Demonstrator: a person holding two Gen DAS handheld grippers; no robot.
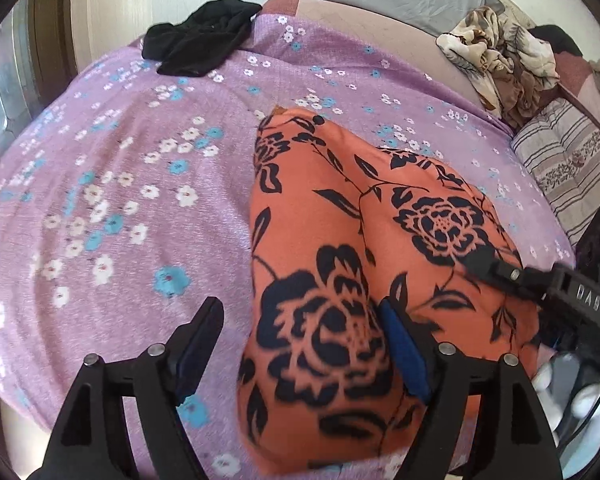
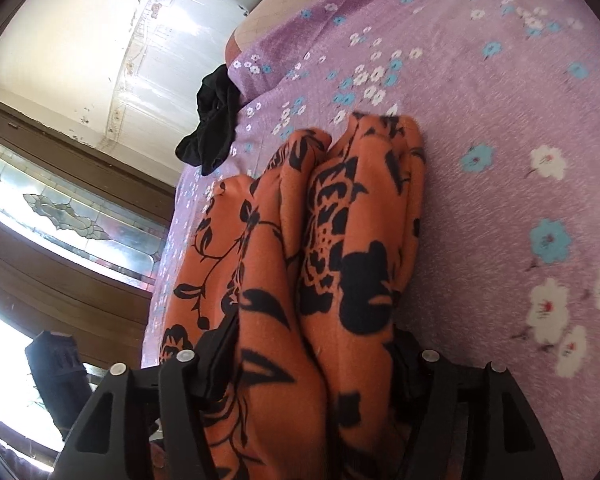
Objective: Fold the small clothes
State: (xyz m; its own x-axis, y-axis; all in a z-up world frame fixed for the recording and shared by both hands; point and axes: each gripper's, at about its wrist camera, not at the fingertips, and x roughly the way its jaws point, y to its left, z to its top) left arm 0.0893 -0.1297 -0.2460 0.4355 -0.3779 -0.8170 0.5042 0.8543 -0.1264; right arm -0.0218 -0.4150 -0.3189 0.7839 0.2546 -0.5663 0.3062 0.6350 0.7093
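Orange floral garment lies bunched lengthwise on the bed's purple flowered sheet. Left gripper jaws spread wide, gripping nothing. Right gripper straddles the garment's folds, jaws parted; can't tell if pads press. Black garment lies at the far edge.

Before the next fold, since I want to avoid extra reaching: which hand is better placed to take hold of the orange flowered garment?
Right, probably. The right gripper already has the orange garment bunched between its fingers, while the left gripper stands open over its edge.
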